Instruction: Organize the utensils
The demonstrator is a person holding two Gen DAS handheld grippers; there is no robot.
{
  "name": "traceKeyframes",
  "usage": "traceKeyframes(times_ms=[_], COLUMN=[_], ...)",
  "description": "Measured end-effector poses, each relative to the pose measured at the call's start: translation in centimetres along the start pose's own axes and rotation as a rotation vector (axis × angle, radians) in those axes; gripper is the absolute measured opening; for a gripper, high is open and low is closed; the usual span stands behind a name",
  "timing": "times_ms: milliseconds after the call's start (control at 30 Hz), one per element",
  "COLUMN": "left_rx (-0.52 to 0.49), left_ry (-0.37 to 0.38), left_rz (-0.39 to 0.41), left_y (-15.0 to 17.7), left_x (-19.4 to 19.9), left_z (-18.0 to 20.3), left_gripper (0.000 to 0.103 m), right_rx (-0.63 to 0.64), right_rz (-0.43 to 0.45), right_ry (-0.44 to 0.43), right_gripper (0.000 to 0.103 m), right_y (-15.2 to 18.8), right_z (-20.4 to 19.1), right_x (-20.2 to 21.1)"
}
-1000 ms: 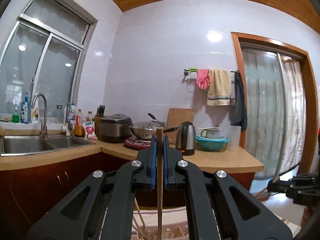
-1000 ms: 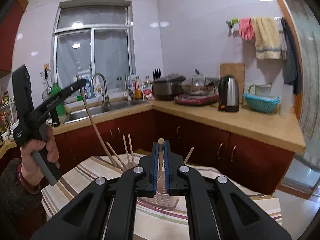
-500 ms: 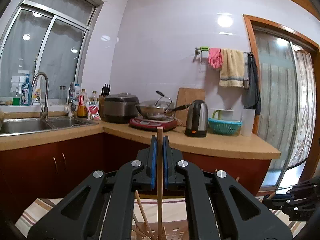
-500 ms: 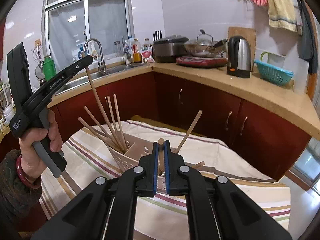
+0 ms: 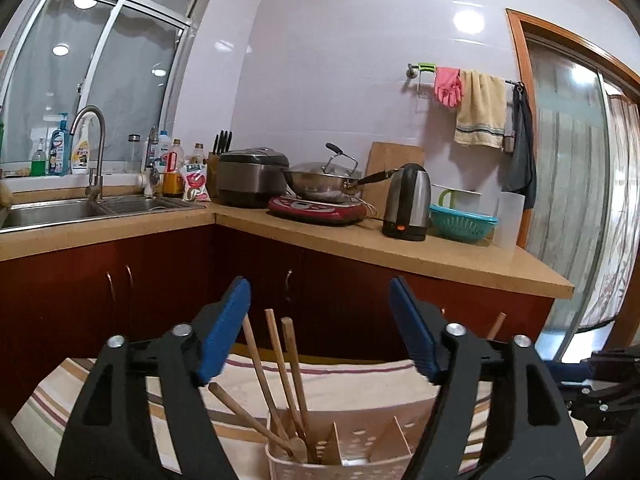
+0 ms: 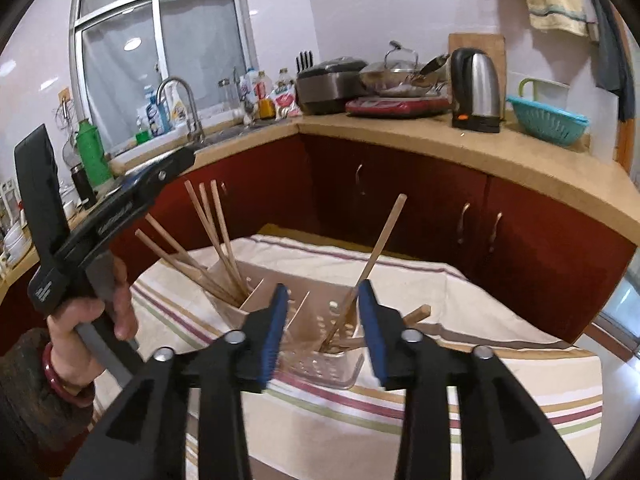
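A white perforated utensil holder [image 5: 360,436] with dividers stands on the striped cloth just below my left gripper [image 5: 320,320]. The left jaws are opening wide and nothing is between the pads. Several wooden handles [image 5: 296,364] lean in the holder's left compartment. In the right wrist view, my right gripper [image 6: 324,320] hovers right over the holder [image 6: 320,364], its jaws opening. A wooden handle [image 6: 376,248] stands slanted in the right compartment, just beyond the pads and free of them. The left gripper [image 6: 168,170], held by a hand [image 6: 88,308], sits above the left cluster of handles [image 6: 226,232].
The striped cloth [image 6: 440,292] covers the table under the holder. Dark red cabinets and a tan L-shaped counter [image 6: 500,160] run close behind it, with a kettle [image 6: 476,88], a cooker, a wok and a sink [image 5: 60,210]. The right gripper [image 5: 600,384] shows at the left wrist view's right edge.
Both grippers came down toward the holder and went from shut to open. Each let go of its wooden utensil, which now stands in the holder.
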State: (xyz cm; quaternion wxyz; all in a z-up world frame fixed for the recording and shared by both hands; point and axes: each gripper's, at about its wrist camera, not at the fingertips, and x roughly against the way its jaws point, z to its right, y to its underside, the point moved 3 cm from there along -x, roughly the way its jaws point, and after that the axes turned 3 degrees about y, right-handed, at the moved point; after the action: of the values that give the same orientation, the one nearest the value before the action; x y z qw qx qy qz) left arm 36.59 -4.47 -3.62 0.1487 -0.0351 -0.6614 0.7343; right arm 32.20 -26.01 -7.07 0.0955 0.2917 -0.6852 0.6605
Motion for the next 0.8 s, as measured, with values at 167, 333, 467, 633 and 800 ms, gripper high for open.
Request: traceKeyframes(times_ms=[167, 333, 467, 633, 800], left_rx=[-0.021, -0.041, -0.062, -0.085, -0.104], left_ry=[0.011, 0.004, -0.022, -0.064, -0.141], left_rz=[0.023, 0.018, 0.001, -0.056, -0.055], left_y=[-1.2, -1.1, 0.7, 3.6, 5.0], left_x=[3.1, 6.8, 10.5, 14.9, 19.4], left_z=[0.6, 1.3, 1.8, 2.1, 1.9], left_gripper=[0.092, 0.098, 0.099, 0.099, 0.099], right_rx=[-0.013, -0.038, -0.032, -0.051, -0.078], right_rz=[0.098, 0.18, 0.211, 0.2, 0.209], right_ry=[0.06, 0.13, 0.19, 0.224, 0.249], right_gripper=[0.063, 0.074, 0.078, 0.081, 0.082], right_y=[-0.3, 1.1, 4.0, 7.4, 9.3], right_z=[0.1, -0.6, -2.0, -3.7, -5.0], right_x=[2.8, 6.4, 8.5, 10.3, 12.6])
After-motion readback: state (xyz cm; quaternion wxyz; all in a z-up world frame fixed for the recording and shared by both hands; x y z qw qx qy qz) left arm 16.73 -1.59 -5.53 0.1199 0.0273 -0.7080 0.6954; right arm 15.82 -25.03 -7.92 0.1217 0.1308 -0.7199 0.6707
